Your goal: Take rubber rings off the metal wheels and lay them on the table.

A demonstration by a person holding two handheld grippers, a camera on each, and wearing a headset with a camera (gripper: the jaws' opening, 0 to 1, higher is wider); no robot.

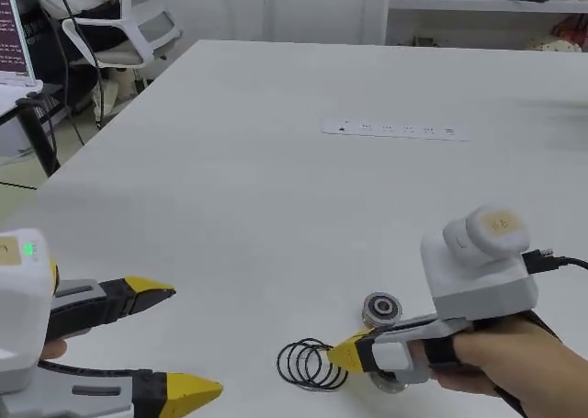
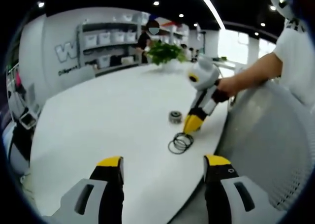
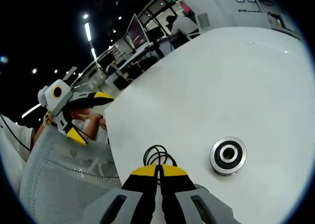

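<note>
Several black rubber rings [image 1: 308, 363] lie in an overlapping pile near the table's front edge, seen too in the left gripper view [image 2: 180, 143] and the right gripper view [image 3: 158, 156]. A bare metal wheel [image 1: 381, 308] [image 2: 175, 116] [image 3: 228, 155] lies flat just right of them. My right gripper [image 1: 342, 352] [image 3: 157, 171] is shut, its yellow tips at the right edge of the ring pile; nothing shows between the jaws. My left gripper [image 1: 175, 340] [image 2: 163, 162] is open at the lower left, well apart from the rings, with nothing in it.
A white power strip [image 1: 395, 129] sits flush in the white table [image 1: 257, 188] farther back. Office chairs [image 1: 129, 32] stand beyond the far left corner. The table's front edge runs close below the rings.
</note>
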